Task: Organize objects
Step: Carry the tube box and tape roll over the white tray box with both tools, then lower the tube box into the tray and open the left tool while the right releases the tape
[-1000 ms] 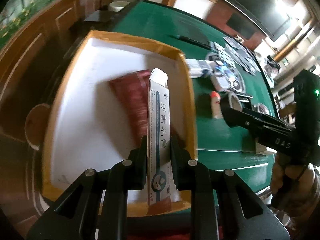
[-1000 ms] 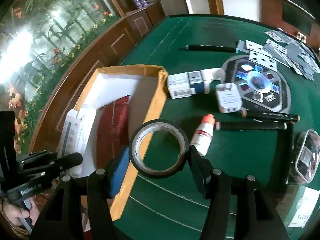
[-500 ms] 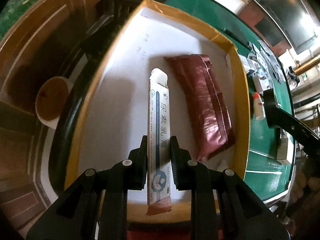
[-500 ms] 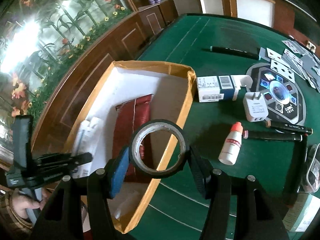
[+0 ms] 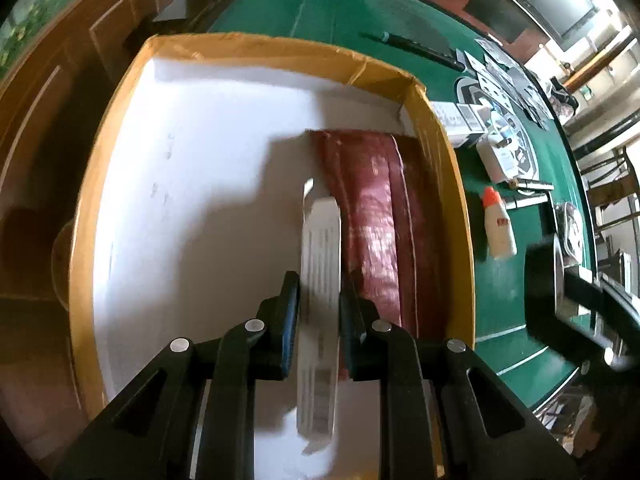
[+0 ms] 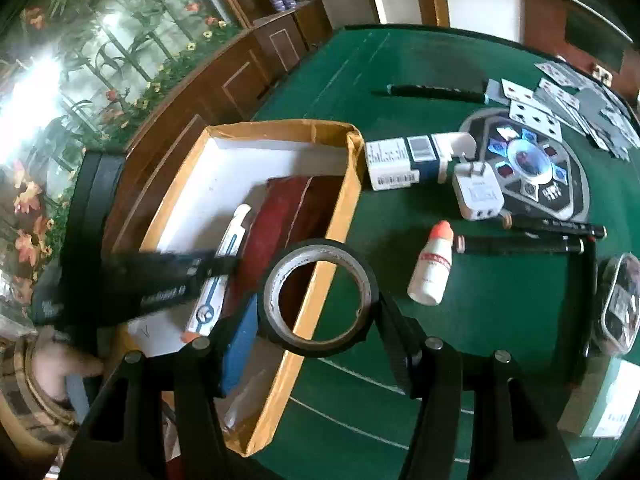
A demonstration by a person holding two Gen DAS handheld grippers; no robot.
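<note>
The left gripper [image 5: 319,316] has dropped lower into the cardboard box [image 5: 86,216] than a second ago, and its jaws stay pinched on the long white ointment carton [image 5: 320,280]. That carton has rolled since then: its printed front no longer faces the camera and a plain text side shows instead. Just to the right of the left gripper's fingers lies the dark red pouch [image 5: 380,216], now close alongside the carton, against the box's right wall. The right gripper [image 6: 318,300] has hardly shifted; it holds the black tape roll [image 6: 318,298] between half-spread jaws above the box's near rim, with the small white bottle [image 6: 432,268] beyond its right finger on the green table [image 6: 400,80].
</note>
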